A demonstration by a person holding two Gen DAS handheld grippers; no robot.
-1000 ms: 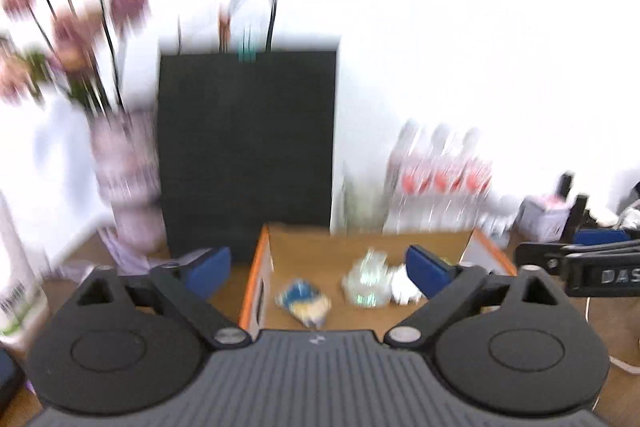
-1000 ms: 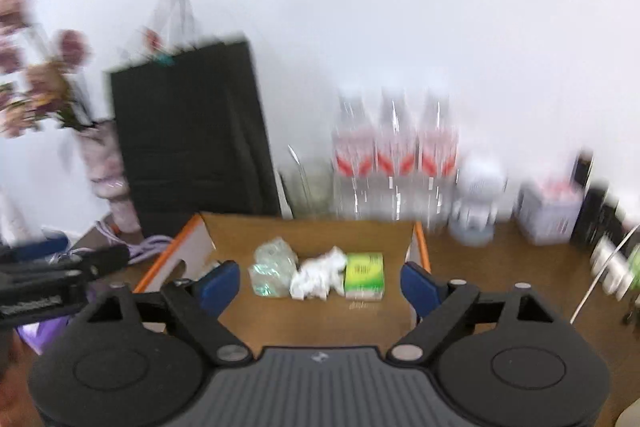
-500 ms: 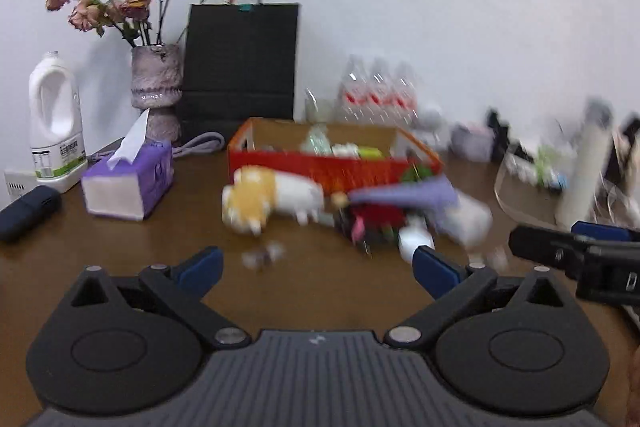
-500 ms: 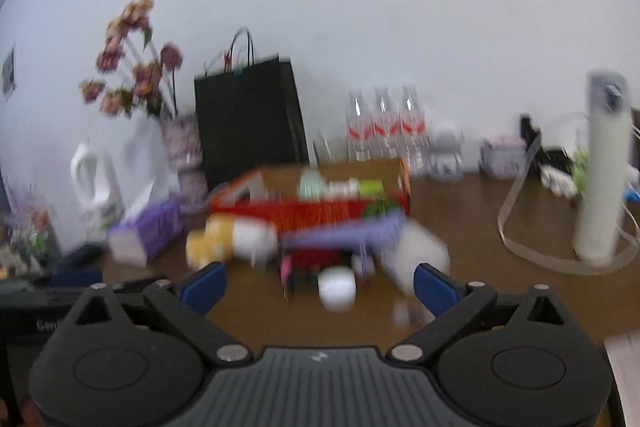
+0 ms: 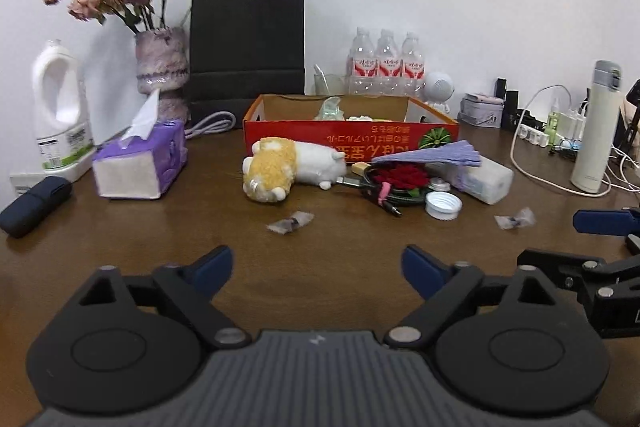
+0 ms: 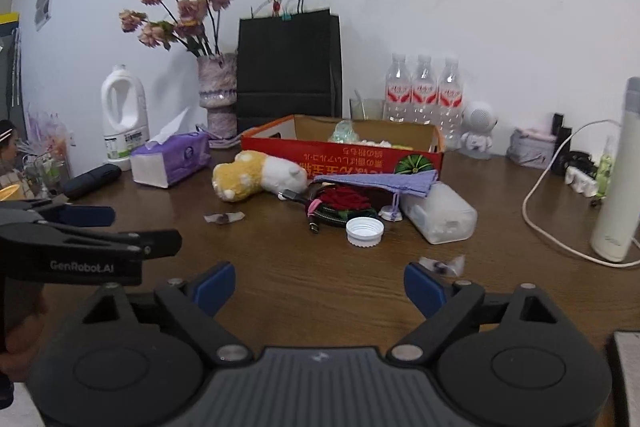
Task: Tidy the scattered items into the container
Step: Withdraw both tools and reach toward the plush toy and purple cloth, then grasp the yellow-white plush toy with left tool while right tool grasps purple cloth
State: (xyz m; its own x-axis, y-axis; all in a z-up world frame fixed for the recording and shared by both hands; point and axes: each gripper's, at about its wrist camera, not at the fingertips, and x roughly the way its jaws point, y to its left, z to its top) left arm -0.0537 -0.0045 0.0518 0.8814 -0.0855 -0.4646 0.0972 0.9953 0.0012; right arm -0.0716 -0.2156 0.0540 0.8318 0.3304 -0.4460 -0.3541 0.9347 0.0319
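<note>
Left tongs (image 5: 317,263) spread wide, gripping nothing, low over the brown worktop (image 5: 160,239); right tongs (image 6: 319,282) likewise wide and empty, beside them. Red cardboard box (image 5: 348,139) near the back, open-topped, with a clear wrapper and something white inside. Touching its front wall, a yellow-and-white plush toy (image 5: 288,169) on its side. Just right of the toy, a jumble: red fabric flower (image 5: 402,175) on a coil of dark cable, lilac cloth pouch (image 5: 434,155) draped across, translucent plastic case (image 5: 478,177) beyond, white bottle cap (image 5: 443,205) in front. Two small wrapped sweets apart from the pile: one (image 5: 290,222) ahead of the left tongs, another (image 6: 442,264) just beside the right tongs' right fingertip. Purple tissue box (image 5: 140,165) off to the left, well apart from the box.
</note>
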